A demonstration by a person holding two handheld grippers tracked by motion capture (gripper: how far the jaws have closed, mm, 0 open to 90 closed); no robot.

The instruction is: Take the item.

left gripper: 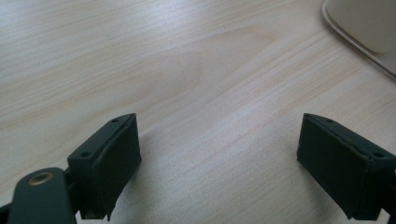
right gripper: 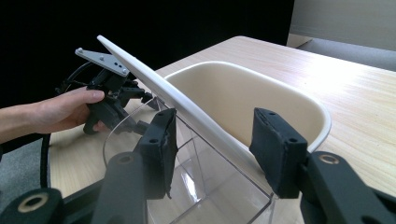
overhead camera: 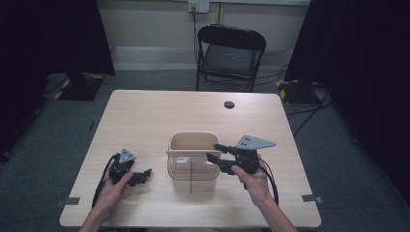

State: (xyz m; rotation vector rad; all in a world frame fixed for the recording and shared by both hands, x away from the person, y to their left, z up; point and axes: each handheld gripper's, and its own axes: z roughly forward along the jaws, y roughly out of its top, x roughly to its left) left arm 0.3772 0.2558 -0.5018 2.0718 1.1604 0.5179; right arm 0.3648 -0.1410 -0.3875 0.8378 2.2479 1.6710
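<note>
- Left gripper (overhead camera: 144, 176) is resting low over the desk (overhead camera: 145, 111), toward the front-left corner, with the left hand (overhead camera: 113, 188) wrapping its body. Its jaws are standing wide apart with bare wood between them and are pointing toward the tub.
- In the left gripper view, a curved cream edge is showing at the top right corner, apart from that gripper's jaws.
- Cream tub (overhead camera: 192, 140) is sitting mid-desk, closer to the front edge than the back. A clear box (overhead camera: 191, 176) is standing against its near side, touching it. Whether the two are one piece I cannot tell.
- In the right gripper view, a white strip (right gripper: 154, 79) is running along the seam between the clear box (right gripper: 201, 186) and the tub (right gripper: 243, 88), and is tilting up at its far end.
- Right gripper (overhead camera: 216, 151), held by the right hand (overhead camera: 251, 181), is reaching in at the tub's right side. Its jaws are straddling the white strip, one pad on the clear-box side and one over the tub's opening. They are drawn in about as far as they go, so I am reading this as a clamp on that strip, though pad contact is not plainly showing.
- Step in hand, as judged: the right side is securing its hold on the strip while the left side is waiting unloaded.
- Next move, as judged: it is calling for the left gripper to come in at the left side to steady the tub. Pulling on the strip with one gripper risks dragging the light tub across the desk.
</note>
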